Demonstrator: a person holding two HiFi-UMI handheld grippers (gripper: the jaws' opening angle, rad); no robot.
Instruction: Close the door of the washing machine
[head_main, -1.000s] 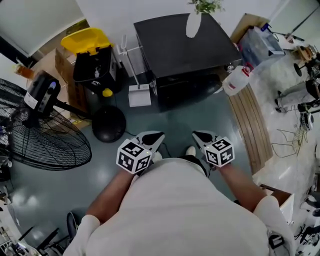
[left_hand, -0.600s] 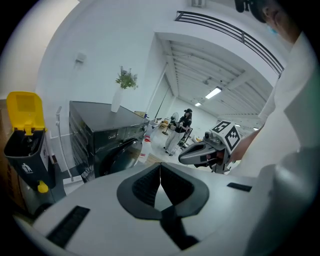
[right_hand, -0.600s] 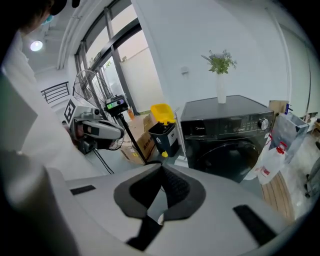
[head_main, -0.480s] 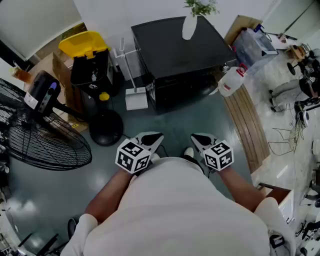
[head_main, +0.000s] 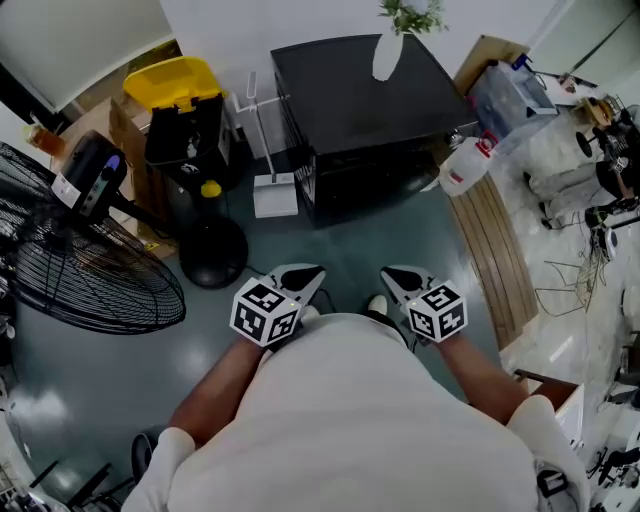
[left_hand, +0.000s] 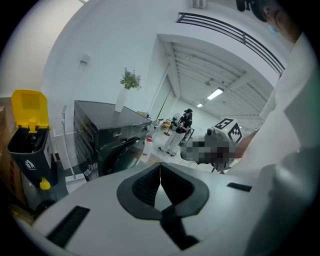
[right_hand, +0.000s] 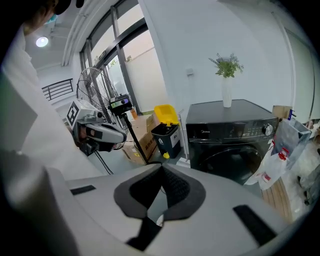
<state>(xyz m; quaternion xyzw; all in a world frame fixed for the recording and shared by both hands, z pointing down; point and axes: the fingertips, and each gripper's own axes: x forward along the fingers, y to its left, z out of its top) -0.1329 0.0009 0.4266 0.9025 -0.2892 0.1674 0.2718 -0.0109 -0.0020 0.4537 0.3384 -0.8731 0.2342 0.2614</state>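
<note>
Fingers (left_hand: 145, 187) of your left gripper (head_main: 300, 277) were pressed together on nothing; right gripper (head_main: 402, 279), the same. You held both close to your body, idle, as the washer (head_main: 365, 100) stood well ahead; whether its door (right_hand: 227, 165) was latched, unclear.

Not much has moved. My right tongs (head_main: 396, 277) have drifted slightly back toward my body, so their marker cube sits a shade lower than a second ago. The rest is my head shifting. The washing machine (head_main: 360, 95) ahead of the tongs slid a little to the left half a second ago and has swung back. The white jug (head_main: 463, 165), ahead and to the right of the right tongs, followed it. The fan (head_main: 95, 275), out to the left of my left tongs (head_main: 302, 277), now sits a bit higher in the head view.
</note>
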